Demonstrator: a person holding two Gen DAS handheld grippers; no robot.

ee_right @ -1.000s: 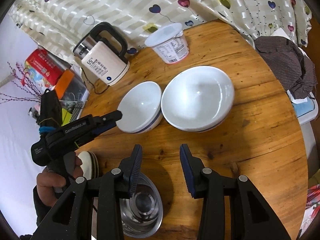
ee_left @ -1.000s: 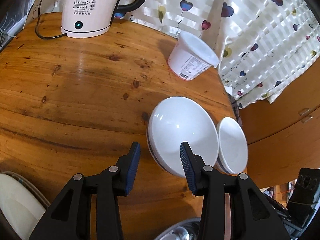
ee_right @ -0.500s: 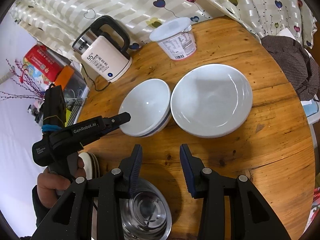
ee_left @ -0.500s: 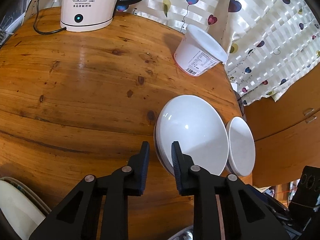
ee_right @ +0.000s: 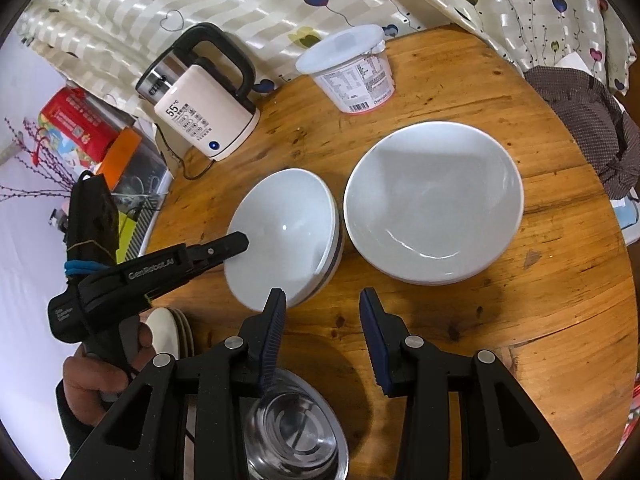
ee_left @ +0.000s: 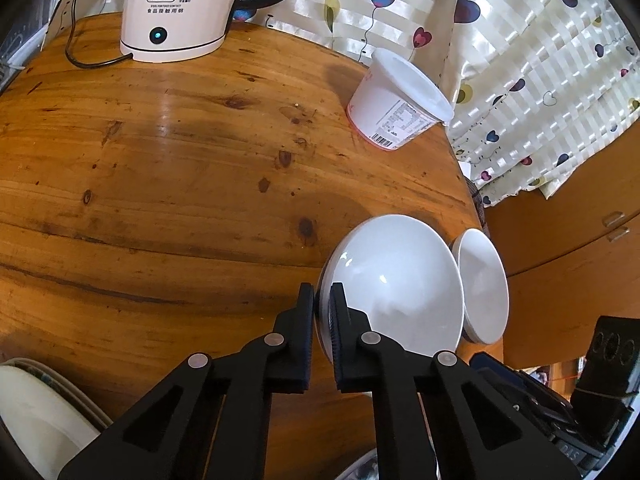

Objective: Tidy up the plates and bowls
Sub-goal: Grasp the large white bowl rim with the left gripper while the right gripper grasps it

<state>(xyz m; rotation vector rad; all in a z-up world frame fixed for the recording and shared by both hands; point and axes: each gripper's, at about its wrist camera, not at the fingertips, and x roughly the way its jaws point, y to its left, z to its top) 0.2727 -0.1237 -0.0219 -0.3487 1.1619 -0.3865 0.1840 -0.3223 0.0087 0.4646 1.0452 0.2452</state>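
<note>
A white bowl with a dark blue band (ee_left: 396, 288) (ee_right: 284, 236) sits on the round wooden table (ee_right: 480, 340). My left gripper (ee_left: 322, 298) (ee_right: 241, 241) is shut on its near-left rim, one finger inside and one outside. Touching the bowl on the right is a wider, shallow stack of white dishes (ee_right: 434, 200) (ee_left: 484, 288). My right gripper (ee_right: 322, 306) hangs open over bare wood in front of both, holding nothing. A steel bowl (ee_right: 292, 432) lies under its fingers.
Cream plates (ee_right: 168, 336) (ee_left: 36, 412) are stacked at the table's left edge. A kettle (ee_right: 204, 120) with its cord and a lidded white tub (ee_right: 352, 72) stand at the back by the curtain. Dark cloth (ee_right: 588, 120) hangs off the right edge.
My left gripper's jaws closed from wide apart onto the banded bowl's rim. My right gripper edged a little closer to the dishes, still open.
</note>
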